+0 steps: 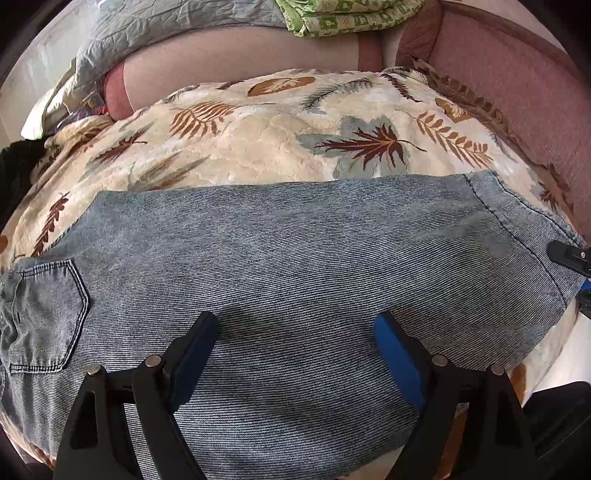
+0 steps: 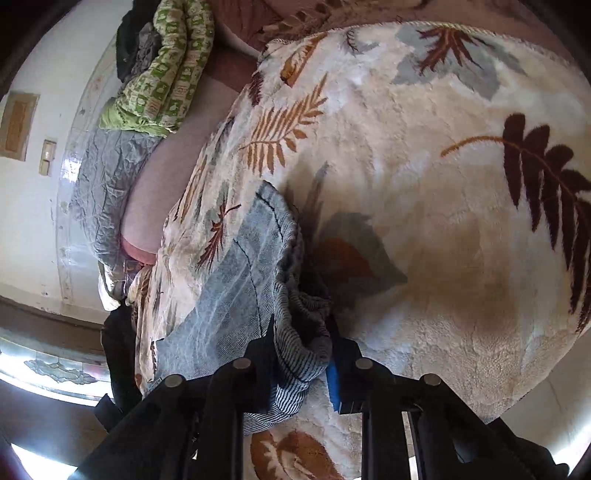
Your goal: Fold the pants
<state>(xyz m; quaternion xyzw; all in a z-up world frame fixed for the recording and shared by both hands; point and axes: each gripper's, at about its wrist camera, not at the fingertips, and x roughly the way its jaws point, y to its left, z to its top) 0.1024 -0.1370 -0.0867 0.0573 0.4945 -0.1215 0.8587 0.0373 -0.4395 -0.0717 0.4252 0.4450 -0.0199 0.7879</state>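
Note:
Light blue denim pants (image 1: 280,258) lie flat across a cream leaf-print blanket (image 1: 258,147), back pocket (image 1: 48,314) at the left, leg hem at the right. My left gripper (image 1: 295,332) hovers over the middle of the pants, open and empty. My right gripper (image 2: 303,332) is shut on the bunched hem end of the pants (image 2: 258,258); its tip shows at the right edge of the left wrist view (image 1: 570,256).
The blanket (image 2: 443,221) covers a pink bed (image 1: 517,92). A green patterned quilt (image 1: 343,14) and a grey crumpled sheet (image 1: 155,26) lie at the back. Dark clothing (image 2: 129,37) sits by the quilt. A wall (image 2: 33,221) is at the left.

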